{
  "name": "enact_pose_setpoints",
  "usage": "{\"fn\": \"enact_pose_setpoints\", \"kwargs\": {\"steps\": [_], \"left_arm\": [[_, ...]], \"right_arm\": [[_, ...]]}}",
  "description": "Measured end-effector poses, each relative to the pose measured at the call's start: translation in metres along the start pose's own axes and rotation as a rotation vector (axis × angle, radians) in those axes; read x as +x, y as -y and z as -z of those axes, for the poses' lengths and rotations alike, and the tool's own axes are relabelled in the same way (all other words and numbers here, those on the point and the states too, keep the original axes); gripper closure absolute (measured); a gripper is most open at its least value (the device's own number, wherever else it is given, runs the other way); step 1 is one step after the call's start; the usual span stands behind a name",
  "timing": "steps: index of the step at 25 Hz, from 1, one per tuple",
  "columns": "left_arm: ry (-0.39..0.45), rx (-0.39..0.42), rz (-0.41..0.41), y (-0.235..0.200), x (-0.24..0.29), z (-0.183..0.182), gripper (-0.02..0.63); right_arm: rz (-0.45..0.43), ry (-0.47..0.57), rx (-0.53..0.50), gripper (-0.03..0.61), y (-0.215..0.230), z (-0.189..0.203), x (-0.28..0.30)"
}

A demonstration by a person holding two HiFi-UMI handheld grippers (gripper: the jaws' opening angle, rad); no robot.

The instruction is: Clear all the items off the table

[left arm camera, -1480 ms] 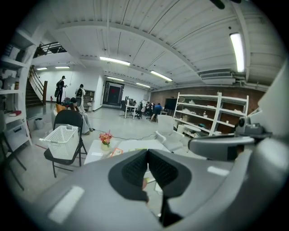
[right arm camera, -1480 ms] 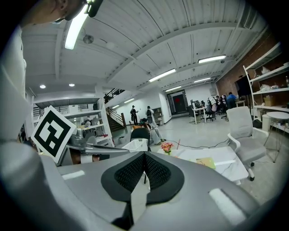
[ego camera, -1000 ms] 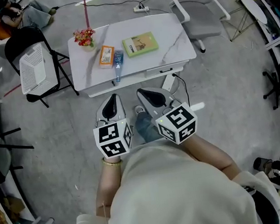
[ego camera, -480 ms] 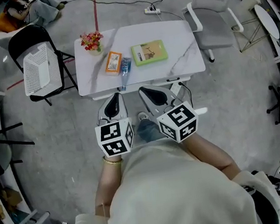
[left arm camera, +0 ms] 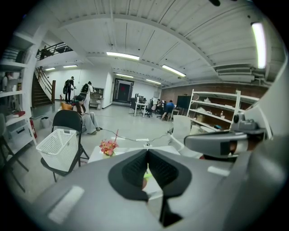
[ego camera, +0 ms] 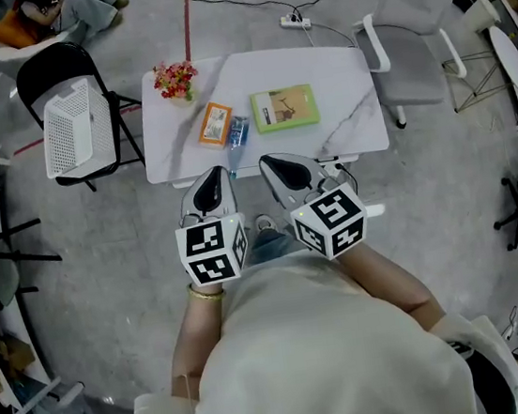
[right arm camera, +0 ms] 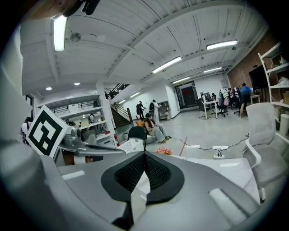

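A white marble-look table (ego camera: 342,115) stands ahead of me. On it lie a green book (ego camera: 285,109), an orange packet (ego camera: 215,124), a small blue-labelled bottle (ego camera: 236,134) and a pot of red flowers (ego camera: 176,78). My left gripper (ego camera: 209,187) and right gripper (ego camera: 278,168) hover side by side over the table's near edge, both shut with nothing between their jaws. The flowers (left arm camera: 108,147) show in the left gripper view, and the flowers (right arm camera: 164,151) show in the right gripper view.
A black folding chair (ego camera: 52,72) with a white mesh basket (ego camera: 71,128) on its seat stands left of the table. A grey office chair (ego camera: 407,40) stands to the right. A power strip (ego camera: 295,23) and cables lie on the floor behind.
Both grippers have moved forward toward the table together; the table has come nearer and its front edge is now under the gripper tips. Jaws stayed shut.
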State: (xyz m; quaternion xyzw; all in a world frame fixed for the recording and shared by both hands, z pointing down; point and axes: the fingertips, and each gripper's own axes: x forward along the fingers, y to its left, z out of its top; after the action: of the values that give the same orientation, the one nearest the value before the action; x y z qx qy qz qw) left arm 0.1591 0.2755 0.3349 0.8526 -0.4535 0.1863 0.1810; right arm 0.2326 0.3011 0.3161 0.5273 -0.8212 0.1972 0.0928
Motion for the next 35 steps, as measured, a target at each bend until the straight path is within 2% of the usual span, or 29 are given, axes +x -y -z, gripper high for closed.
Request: {"fn": "enact_pose_setpoints", "kwargs": {"steps": [8, 20, 25, 35], "left_arm": [[-0.02, -0.013, -0.029, -0.005, 0.036, -0.003, 0.603], [-0.107, -0.124, -0.095, -0.025, 0.075, 0.027, 0.603], [-0.131, -0.135, -0.117, -0.041, 0.087, 0.044, 0.603], [-0.18, -0.096, -0.102, -0.076, 0.124, 0.072, 0.603]], "right_arm": [[-0.029, -0.027, 0.002, 0.581, 0.031, 0.0, 0.027], [-0.047, -0.11, 0.047, 0.581, 0.068, 0.027, 0.067], [-0.02, -0.127, 0.074, 0.581, 0.082, 0.043, 0.087], [0.084, -0.21, 0.15, 0.581, 0.103, 0.092, 0.137]]}}
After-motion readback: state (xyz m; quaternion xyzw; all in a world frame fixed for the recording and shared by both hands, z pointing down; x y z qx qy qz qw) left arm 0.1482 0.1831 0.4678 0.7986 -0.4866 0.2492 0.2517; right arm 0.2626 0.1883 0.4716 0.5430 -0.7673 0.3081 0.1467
